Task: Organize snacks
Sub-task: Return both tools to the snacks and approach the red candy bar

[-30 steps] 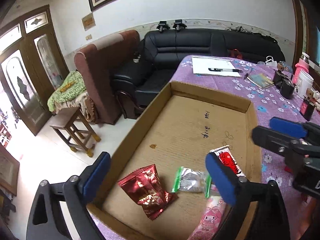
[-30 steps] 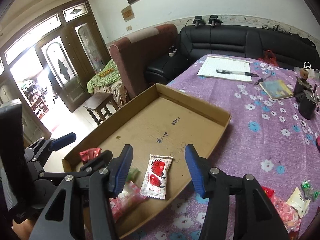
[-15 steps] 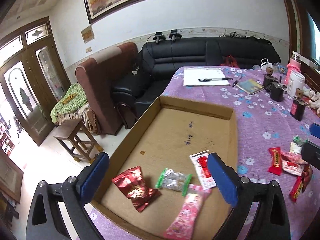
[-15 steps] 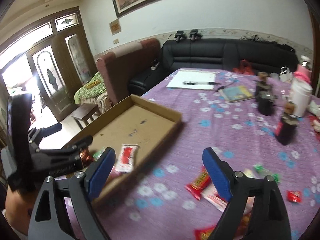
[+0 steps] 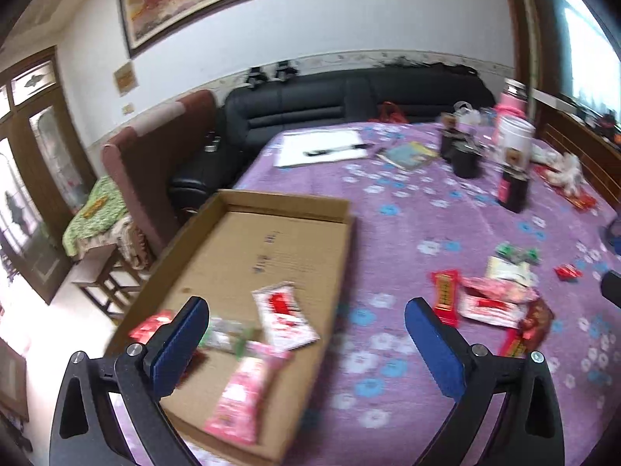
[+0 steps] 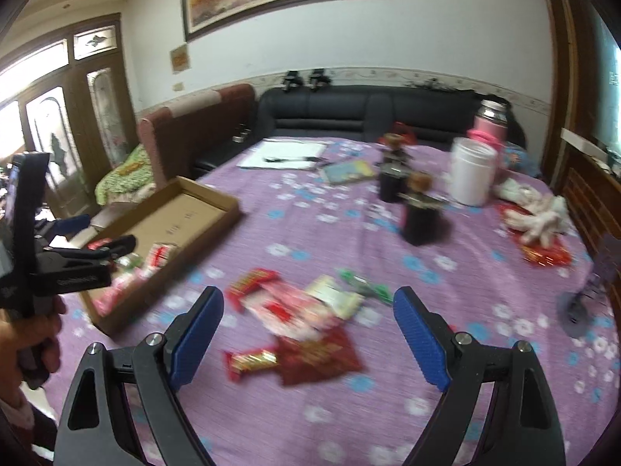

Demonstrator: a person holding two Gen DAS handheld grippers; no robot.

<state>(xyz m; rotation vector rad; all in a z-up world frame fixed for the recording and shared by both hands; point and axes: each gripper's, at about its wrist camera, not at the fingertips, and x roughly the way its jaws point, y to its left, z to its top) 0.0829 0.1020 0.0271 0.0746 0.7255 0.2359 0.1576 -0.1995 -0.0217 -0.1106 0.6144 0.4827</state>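
Note:
A shallow cardboard tray (image 5: 287, 204) lies at the table's left edge. It holds a white-and-red packet (image 5: 283, 320), a pink packet (image 5: 240, 396), a green-ended clear packet (image 5: 225, 336) and a red foil packet (image 5: 151, 322). My left gripper (image 5: 306, 310) hangs open over the tray's near right corner with nothing between its fingers. My right gripper (image 6: 308, 299) stands wide open above a loose pile on the purple cloth. The pile includes a red bar (image 6: 252, 281), a dark red foil packet (image 6: 318, 357), a cream packet (image 6: 333, 297) and a green packet (image 6: 365, 283). It grips nothing.
Further back on the table stand two dark jars (image 6: 419, 217), a white tub (image 6: 473, 174) and a pink flask (image 6: 491, 124). A notepad with a pen (image 6: 287, 153) and a booklet (image 6: 349, 171) lie near the black sofa (image 6: 368, 112). A hand (image 6: 35, 334) holds the left gripper.
The right gripper's jaws have widened, and it has swung right from over the tray to over the loose pile. The left gripper has also shifted right, towards the tray's right side.

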